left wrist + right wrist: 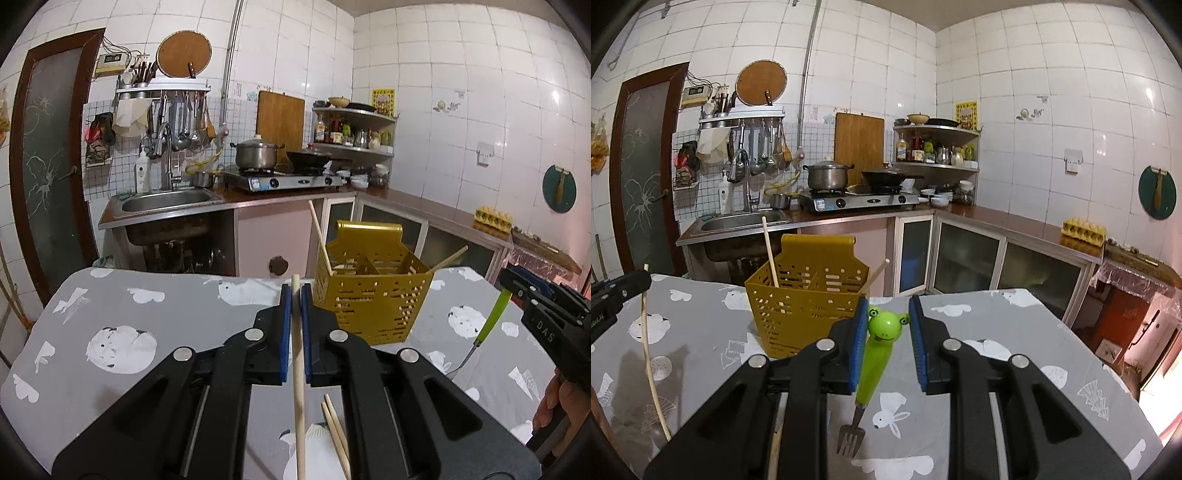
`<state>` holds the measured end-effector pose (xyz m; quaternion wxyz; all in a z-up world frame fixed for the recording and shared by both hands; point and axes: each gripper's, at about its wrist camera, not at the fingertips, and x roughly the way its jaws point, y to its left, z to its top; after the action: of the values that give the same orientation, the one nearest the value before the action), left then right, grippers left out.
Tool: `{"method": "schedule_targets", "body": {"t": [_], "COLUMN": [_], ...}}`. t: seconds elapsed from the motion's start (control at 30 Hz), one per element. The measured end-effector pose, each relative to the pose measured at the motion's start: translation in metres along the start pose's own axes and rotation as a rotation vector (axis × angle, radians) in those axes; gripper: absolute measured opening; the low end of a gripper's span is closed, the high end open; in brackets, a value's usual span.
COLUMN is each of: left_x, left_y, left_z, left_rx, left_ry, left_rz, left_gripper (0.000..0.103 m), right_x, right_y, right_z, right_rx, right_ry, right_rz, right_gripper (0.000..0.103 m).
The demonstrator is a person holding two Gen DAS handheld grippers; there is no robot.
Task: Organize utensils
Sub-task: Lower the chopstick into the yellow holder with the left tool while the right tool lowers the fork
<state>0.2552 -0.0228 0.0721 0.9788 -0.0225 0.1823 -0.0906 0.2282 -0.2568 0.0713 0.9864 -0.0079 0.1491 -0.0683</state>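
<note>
A pale wooden chopstick (297, 373) is clamped between the blue-padded fingers of the left gripper (295, 299), its top end poking just above the fingertips and its length hanging below them. A green frog-headed fork (877, 354) is gripped by the right gripper (887, 314), tines down; the fingers are closed on the frog head. Both are held above a desk (122, 325) covered in a grey cloth printed with white animals. Just beyond the fingers, a perforated yellow utensil basket (809, 295) is seen standing on the desk, with two chopsticks (318, 236) already leaning in its compartments. Two more chopsticks (336, 432) lie on the cloth below the left gripper. A sink (166, 201) and stove (284, 181) line the tiled wall behind.
</note>
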Motion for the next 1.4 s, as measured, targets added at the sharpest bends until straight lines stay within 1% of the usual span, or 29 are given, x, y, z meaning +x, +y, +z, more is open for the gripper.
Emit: {"method": "schedule_targets", "body": {"t": [0.1, 0.43, 0.73, 0.87, 1.17, 1.4], "left_x": [-0.002, 0.000, 0.007, 0.007, 0.001, -0.007], "left_y": [0.003, 0.010, 0.011, 0.005, -0.006, -0.015], "left_z": [0.002, 0.013, 0.026, 0.034, 0.067, 0.100], "left_rx": [-0.005, -0.022, -0.028, -0.017, 0.008, 0.018], "left_ry": [-0.028, -0.060, -0.074, -0.082, -0.123, -0.168], "left_rz": [0.000, -0.013, -0.020, -0.027, -0.034, -0.049], "left_gripper": [0.004, 0.004, 0.004, 0.004, 0.004, 0.004], "right_x": [0.000, 0.000, 0.005, 0.008, 0.012, 0.008], "right_y": [0.004, 0.016, 0.014, 0.014, 0.008, 0.006], "right_z": [0.002, 0.013, 0.018, 0.022, 0.048, 0.084], "right_rx": [-0.024, -0.075, -0.074, -0.077, -0.069, -0.066], "right_ry": [-0.009, -0.042, -0.045, -0.043, -0.060, -0.100], "right_rz": [0.000, 0.003, 0.005, 0.006, 0.011, 0.019], "right_gripper": [0.023, 0.023, 0.023, 0.023, 0.023, 0.023]}}
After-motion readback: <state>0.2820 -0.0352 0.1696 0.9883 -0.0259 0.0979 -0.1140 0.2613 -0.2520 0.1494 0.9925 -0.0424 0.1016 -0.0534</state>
